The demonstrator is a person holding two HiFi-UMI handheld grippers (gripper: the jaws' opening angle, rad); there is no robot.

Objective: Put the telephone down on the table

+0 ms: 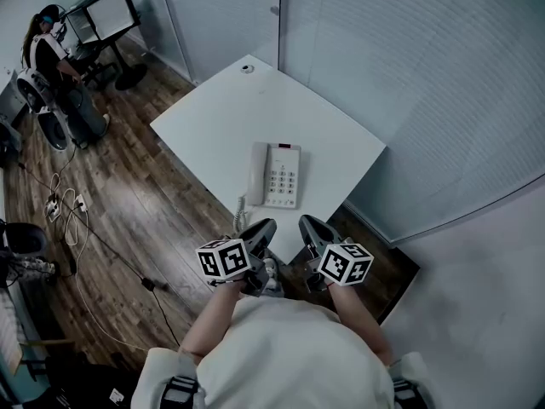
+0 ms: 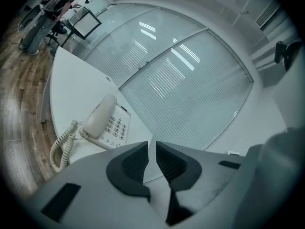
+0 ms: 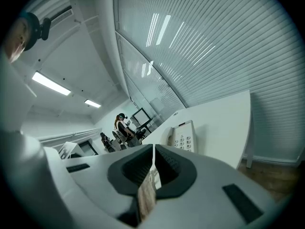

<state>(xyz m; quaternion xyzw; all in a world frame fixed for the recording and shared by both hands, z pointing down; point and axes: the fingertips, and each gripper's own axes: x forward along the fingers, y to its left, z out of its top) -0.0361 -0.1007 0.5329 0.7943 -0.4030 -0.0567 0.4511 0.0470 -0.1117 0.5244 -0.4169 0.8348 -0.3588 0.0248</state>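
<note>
A cream desk telephone lies flat on the white table, its handset in the cradle and its coiled cord hanging over the near edge. Both grippers are held close to the person's body, short of the table's near corner and apart from the phone. My left gripper is shut with nothing between its jaws. My right gripper is shut and empty too. In the left gripper view the telephone lies beyond the closed left gripper. In the right gripper view the telephone lies past the closed right gripper.
A glass partition with blinds runs along the table's far and right sides. A small round object sits at the far corner. Cables trail over the wooden floor at left. A person sits by a monitor at far left.
</note>
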